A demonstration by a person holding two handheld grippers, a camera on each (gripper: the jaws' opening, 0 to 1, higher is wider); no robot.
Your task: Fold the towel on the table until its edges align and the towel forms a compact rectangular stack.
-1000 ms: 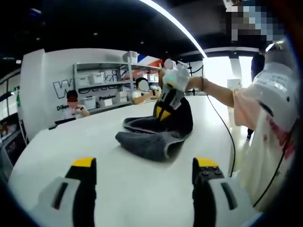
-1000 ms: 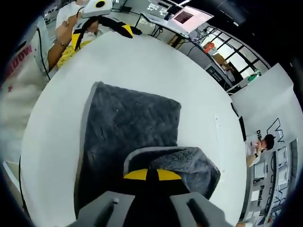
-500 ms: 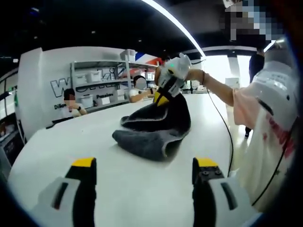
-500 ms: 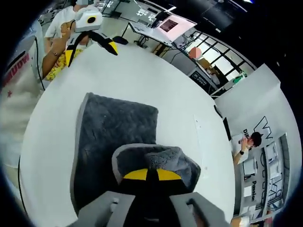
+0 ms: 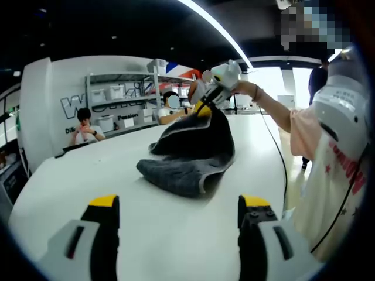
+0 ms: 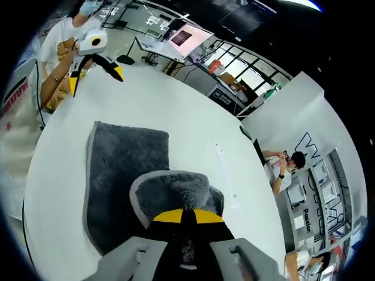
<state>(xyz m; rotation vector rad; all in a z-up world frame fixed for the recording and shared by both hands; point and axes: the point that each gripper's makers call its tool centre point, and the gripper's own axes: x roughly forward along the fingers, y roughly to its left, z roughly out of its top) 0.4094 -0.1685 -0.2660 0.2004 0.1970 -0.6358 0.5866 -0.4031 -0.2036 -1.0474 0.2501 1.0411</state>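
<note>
Right tool (image 6: 181, 219) clamped on grey towel (image 6: 126, 170) edge, lifted above white tabletop (image 6: 187, 126); left tool (image 5: 177, 205) wide, idle at 6 o'clock; carry the edge across level to meet the far hem.

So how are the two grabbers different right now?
The right gripper has its fingers squeezed shut on the grey towel, lifting one edge off the white table. The left gripper has its fingers wide apart, holding nothing, hanging above bare table. Both have yellow tips.
</note>
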